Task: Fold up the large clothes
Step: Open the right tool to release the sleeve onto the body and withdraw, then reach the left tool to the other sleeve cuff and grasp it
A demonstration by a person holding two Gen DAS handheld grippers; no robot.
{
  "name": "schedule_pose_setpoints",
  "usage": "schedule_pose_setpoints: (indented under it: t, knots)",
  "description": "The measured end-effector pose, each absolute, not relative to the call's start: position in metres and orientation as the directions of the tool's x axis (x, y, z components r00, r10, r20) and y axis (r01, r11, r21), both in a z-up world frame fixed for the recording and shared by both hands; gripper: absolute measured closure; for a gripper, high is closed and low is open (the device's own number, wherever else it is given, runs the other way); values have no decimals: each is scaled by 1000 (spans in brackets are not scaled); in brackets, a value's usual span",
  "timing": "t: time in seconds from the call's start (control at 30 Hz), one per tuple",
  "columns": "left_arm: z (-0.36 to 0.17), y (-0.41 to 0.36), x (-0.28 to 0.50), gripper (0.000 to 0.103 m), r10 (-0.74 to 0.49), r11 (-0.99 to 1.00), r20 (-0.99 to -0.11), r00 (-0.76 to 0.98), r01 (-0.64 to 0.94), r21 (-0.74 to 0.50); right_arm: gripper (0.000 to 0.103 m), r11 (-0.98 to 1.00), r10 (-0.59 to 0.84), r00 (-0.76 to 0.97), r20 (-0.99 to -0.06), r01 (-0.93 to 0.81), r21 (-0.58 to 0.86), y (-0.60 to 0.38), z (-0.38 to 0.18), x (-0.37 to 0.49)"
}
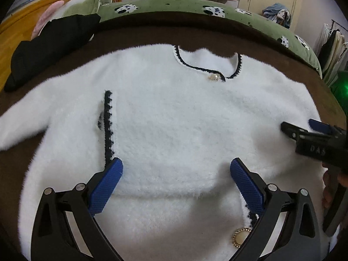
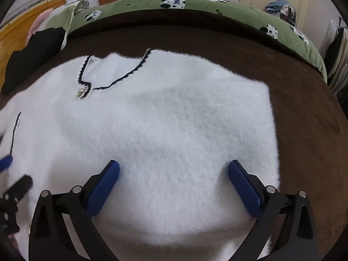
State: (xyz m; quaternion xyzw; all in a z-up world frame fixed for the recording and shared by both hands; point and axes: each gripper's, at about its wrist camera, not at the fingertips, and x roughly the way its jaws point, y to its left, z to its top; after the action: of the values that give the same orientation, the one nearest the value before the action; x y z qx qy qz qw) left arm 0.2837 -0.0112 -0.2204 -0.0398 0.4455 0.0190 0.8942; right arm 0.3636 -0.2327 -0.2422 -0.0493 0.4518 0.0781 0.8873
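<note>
A fluffy white cardigan (image 1: 174, 113) with black trim lies spread across the middle of both views on a brown blanket (image 1: 195, 37) covering the bed. The left gripper (image 1: 176, 178) hovers low in the frame over its lower part, blue pads spread wide, holding nothing. The right gripper (image 2: 174, 180) likewise stands wide apart and empty above the fabric. A black garment (image 1: 50, 50) sits upper left, beside a green quilt (image 1: 174, 7).
</note>
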Motion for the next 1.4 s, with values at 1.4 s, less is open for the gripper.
schedule_pose_setpoints:
  t: [1.4]
  knots:
    - [-201,344,180,6,292,814,-772,565,-570,-109,6,941,272,602,-750,-328,78,-67,-187,279]
